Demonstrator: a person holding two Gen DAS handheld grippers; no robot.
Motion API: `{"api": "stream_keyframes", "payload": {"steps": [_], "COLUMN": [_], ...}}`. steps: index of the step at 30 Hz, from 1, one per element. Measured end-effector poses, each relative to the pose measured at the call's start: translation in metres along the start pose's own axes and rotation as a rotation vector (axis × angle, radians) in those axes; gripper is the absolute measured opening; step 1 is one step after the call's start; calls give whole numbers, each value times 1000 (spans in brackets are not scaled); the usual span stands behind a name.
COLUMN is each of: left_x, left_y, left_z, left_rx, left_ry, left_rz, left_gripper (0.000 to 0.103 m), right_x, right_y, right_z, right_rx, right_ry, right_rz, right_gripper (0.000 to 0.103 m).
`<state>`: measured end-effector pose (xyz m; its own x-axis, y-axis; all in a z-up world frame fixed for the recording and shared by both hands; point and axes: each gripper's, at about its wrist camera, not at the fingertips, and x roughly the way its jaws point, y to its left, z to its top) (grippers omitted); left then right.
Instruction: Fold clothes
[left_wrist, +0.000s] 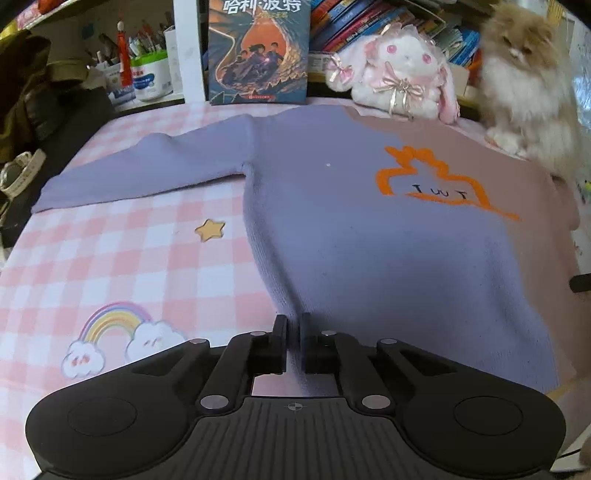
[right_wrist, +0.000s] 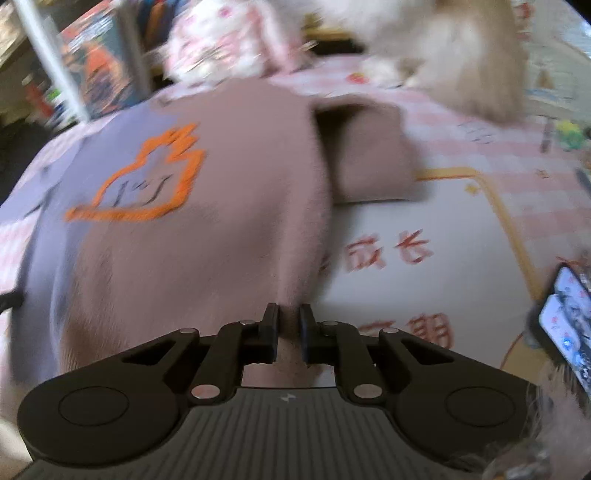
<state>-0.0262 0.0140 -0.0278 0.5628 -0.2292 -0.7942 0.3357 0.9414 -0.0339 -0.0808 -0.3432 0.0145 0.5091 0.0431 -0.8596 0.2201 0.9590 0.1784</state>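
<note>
Sweater (left_wrist: 332, 221) lettered "TWT", hem pinched by left tool (left_wrist: 293, 332) and right tool (right_wrist: 288, 325).

soft even indoor light, left view sharp, right view motion-blurred, fisheye bending and dark corners

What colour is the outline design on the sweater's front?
Orange, with small dark lettering inside the outline design on the sweater; the left wrist view shows it best.

Both grippers — left gripper (left_wrist: 294, 325), right gripper (right_wrist: 288, 317) — matte black, silver pivot screws, ribbed grey bases
</note>
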Motion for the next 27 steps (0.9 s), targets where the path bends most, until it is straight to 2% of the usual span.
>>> {"api": "stream_keyframes", "payload": {"steps": [2, 3, 4, 8, 12, 15, 18, 19, 20, 21, 24, 25, 27], "left_x": [-4, -6, -7, -8, -7, -7, -8, -8, -8, -8, -8, -9, -9], "left_y": [1, 1, 1, -2, -6, -8, -9, -9, -10, -11, -10, -10, -11], "left_z": [-3, -5, -6, -7, -6, -6, -6, -6, -6, -6, -5, -5, -5], "left_rx": [-5, -6, -13, -44, -55, -67, -79, -83, -86, -89, -90, -85, -72], "left_ry": [10, 13, 14, 12, 11, 11, 9, 9, 8, 8, 17, 22, 30], "left_rz": [21, 28, 34, 64, 93, 112, 130, 136, 141, 145, 142, 142, 145], "left_gripper": [5, 5, 5, 6, 6, 7, 7, 7, 7, 7, 7, 7, 7], "right_x": [-8, -16, -23, -42, -11, 29, 61, 65, 65, 64, 55, 50, 23], "right_y": [-8, -16, -25, -64, -90, -95, -89, -87, -86, -84, -82, -84, -100], "right_z": [4, 9, 16, 57, 114, 141, 146, 145, 143, 142, 140, 140, 142], "right_rx": [5, 17, 28, 56, 48, 21, -18, -23, -28, -40, -80, -79, -4], "right_ry": [23, 7, -12, -118, -136, -80, -14, -12, -25, -33, -54, -77, -204], "right_rz": [35, 43, 45, -4, -91, -127, -147, -135, -121, -109, -84, -85, -159], "right_gripper": [19, 27, 31, 32, 33, 35, 35, 35, 29, 16, 3, 3, 3]}}
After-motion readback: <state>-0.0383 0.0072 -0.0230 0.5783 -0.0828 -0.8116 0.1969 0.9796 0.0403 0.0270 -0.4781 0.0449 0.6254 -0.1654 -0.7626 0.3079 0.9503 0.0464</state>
